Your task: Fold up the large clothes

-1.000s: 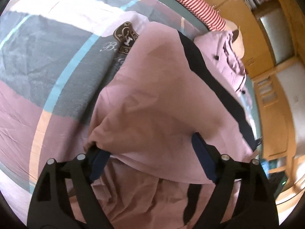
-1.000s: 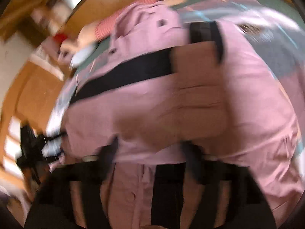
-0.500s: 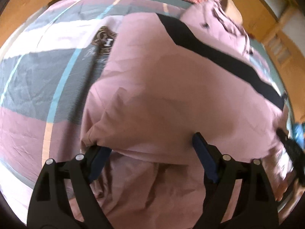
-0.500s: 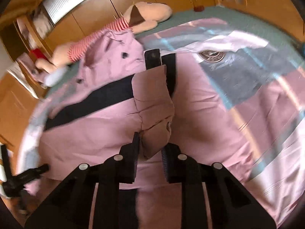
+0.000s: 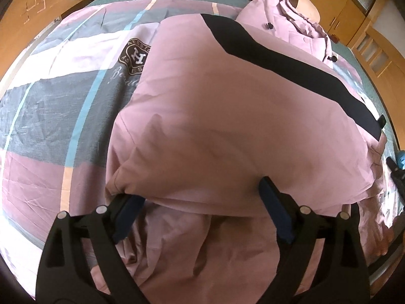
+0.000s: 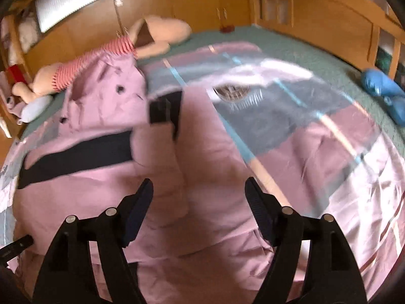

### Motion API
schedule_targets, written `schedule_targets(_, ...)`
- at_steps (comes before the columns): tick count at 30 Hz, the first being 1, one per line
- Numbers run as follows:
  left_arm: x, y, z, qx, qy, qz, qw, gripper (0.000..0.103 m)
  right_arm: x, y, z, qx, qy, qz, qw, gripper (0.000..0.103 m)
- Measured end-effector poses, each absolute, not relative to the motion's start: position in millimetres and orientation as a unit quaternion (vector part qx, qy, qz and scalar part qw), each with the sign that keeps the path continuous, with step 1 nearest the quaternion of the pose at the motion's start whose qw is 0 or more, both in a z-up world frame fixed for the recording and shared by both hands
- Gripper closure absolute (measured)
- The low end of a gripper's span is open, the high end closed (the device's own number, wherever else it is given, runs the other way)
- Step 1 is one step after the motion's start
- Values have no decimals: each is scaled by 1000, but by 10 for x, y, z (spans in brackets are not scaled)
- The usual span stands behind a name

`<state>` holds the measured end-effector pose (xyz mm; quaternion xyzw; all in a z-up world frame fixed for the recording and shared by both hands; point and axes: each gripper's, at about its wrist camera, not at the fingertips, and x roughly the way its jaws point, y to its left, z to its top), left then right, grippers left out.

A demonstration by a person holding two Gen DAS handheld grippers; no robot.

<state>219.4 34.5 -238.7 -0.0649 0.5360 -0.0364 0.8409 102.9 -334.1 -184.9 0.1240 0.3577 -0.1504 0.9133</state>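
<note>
Lying under both claws: pink jacket [image 5: 227,126] | left claw [image 5: 200,210], right claw [image 6: 198,202] wide open, empty

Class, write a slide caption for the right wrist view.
Open right gripper above a pink jacket on the bed.

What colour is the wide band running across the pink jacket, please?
Black band on the pink jacket, clearest in the left wrist view.
</note>
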Motion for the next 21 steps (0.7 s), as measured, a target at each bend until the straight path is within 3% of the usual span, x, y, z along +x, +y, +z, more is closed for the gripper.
schedule_targets(3,2190,348,-2386,-63,534,-36,842,12,1067,-3076,-1818,57,357,-125,924,28)
schedule_targets(6,2151,332,-2331,-56,525,-28,849,12,1216,-2998,-2076,8,416,-140,898,28)
schedule_targets(9,2044,226,-2192,-20,502,-22,865,12,1295,-3108,-2265,36,453,-135,880,26)
schedule_targets(11,1969,131,-2104,7,484,-19,875,11,1309,-3150,-2261,45,457,-138,877,20)
schedule_targets(13,1919,48,-2036,32,467,-16,884,4,1307,-3158,-2278,46,460,-139,876,18)
schedule_targets(18,1788,-225,-1881,170,382,30,908,2,1305,-3062,-2336,23,459,-147,876,11)
schedule_targets(21,1866,-244,-1997,188,407,32,893,2,1296,-3048,-2350,22,458,-148,876,9)
